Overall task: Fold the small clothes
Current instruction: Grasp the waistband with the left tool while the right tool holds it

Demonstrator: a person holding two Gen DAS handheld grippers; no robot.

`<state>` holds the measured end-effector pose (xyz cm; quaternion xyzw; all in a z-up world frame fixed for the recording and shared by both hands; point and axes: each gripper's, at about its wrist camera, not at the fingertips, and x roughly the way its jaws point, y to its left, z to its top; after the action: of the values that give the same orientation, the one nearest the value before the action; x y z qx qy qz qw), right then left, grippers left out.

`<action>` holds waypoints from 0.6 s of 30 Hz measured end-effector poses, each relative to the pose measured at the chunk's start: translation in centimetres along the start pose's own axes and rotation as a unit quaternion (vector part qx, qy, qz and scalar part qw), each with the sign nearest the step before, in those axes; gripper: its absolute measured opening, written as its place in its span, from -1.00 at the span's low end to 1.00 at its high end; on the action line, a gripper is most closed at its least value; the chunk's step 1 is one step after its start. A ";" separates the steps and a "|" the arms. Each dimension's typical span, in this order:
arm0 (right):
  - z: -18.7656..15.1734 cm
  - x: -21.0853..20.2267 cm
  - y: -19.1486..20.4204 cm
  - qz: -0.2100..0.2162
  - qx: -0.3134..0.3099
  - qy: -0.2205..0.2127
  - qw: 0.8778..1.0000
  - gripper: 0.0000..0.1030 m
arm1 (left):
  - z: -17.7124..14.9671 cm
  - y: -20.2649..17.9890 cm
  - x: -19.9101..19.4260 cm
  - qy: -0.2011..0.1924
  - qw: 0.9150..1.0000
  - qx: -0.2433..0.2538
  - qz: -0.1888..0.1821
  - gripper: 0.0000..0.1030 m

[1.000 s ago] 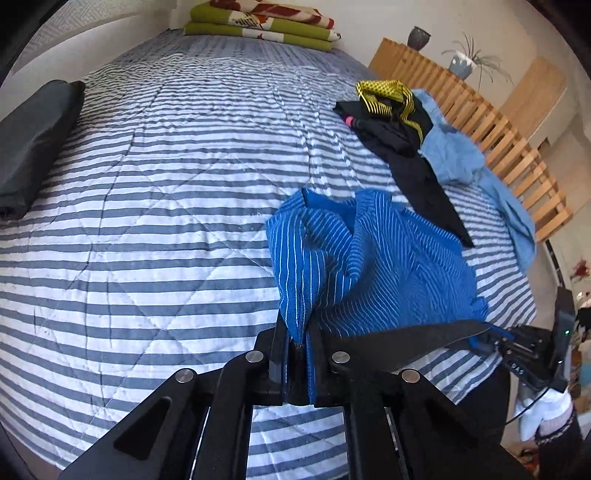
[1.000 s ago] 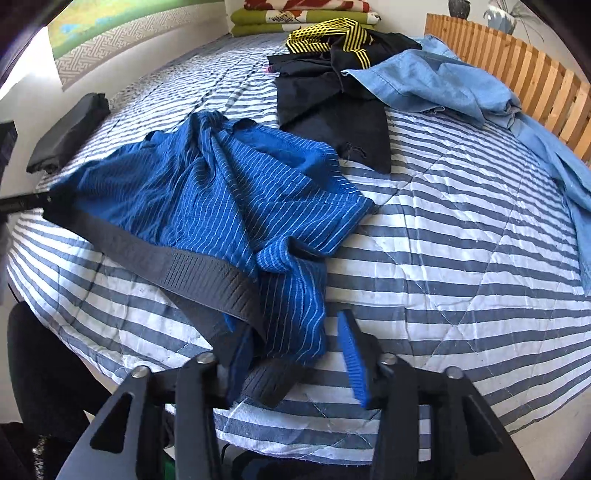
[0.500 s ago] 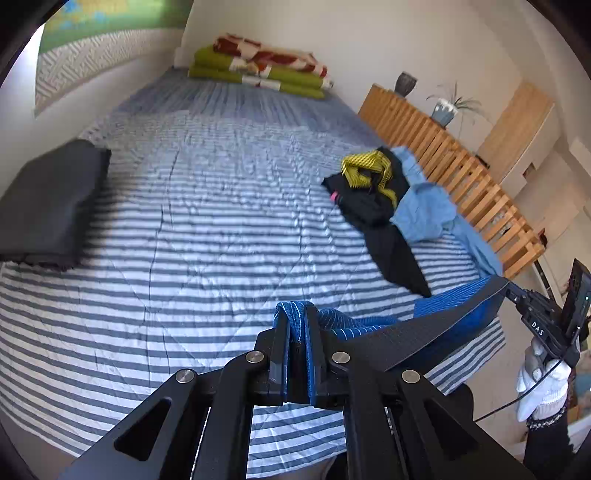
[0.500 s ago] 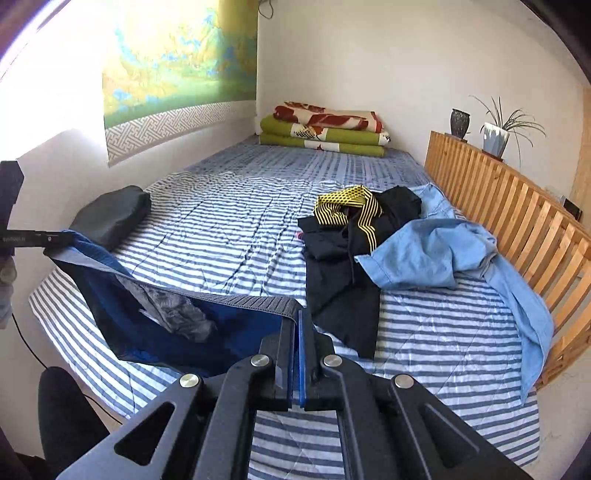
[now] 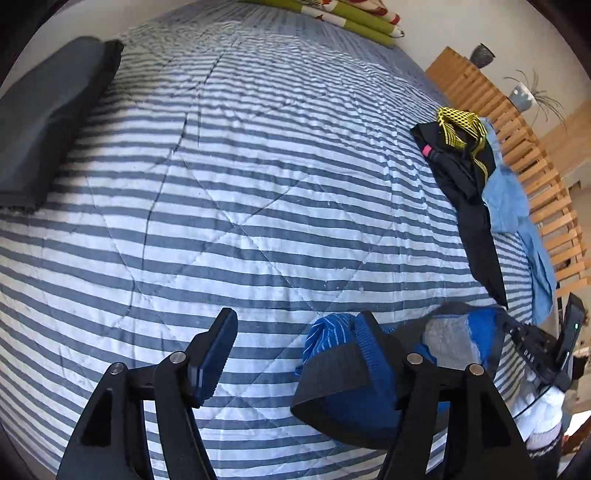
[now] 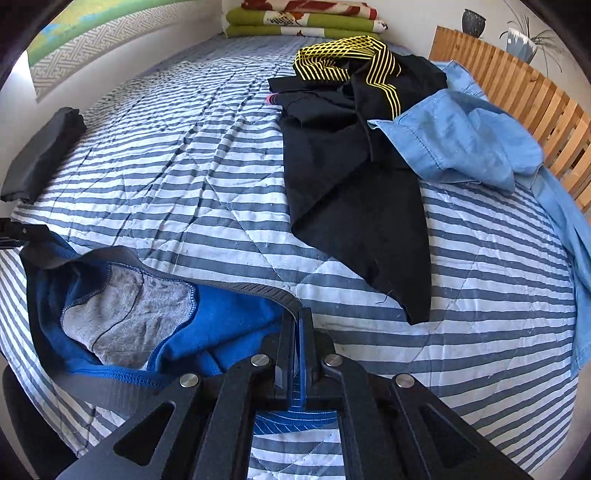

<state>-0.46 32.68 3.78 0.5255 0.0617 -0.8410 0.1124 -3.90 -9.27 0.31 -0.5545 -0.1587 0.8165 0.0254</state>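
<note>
Blue pinstriped briefs [image 6: 229, 325] with a dark waistband and a grey inner lining lie inside up at the near edge of the striped bed [image 6: 221, 177]. My right gripper [image 6: 297, 314] is shut on their waistband. In the left wrist view my left gripper [image 5: 293, 332] stands open just above the cover. The briefs [image 5: 332, 336] bunch against its right finger [image 5: 369, 343], and the waistband drapes over that finger. Nothing sits between the jaws. The right gripper [image 5: 535, 350] shows at the far right, the left gripper [image 6: 14, 232] at the far left edge.
A black garment with yellow stripes [image 6: 351, 147] and a light blue shirt [image 6: 461, 140] lie on the right side of the bed by a wooden slatted rail [image 6: 517, 81]. A dark grey folded item [image 5: 44, 118] sits left. Folded green and red blankets [image 6: 303, 22] lie at the far end.
The briefs, held stretched in the air between both grippers, have come down onto the bed. My left gripper has opened and let go; the right stays shut on the waistband.
</note>
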 end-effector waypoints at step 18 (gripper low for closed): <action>0.3 -0.6 0.1 0.034 0.033 0.060 0.997 -0.36 | -2.1 -4.6 3.1 0.009 0.986 0.134 0.096 -0.46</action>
<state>-0.46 32.62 4.41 0.5801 0.0232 -0.8054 0.1195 -3.79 -3.73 -1.86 -0.5664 0.0059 0.8238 0.0222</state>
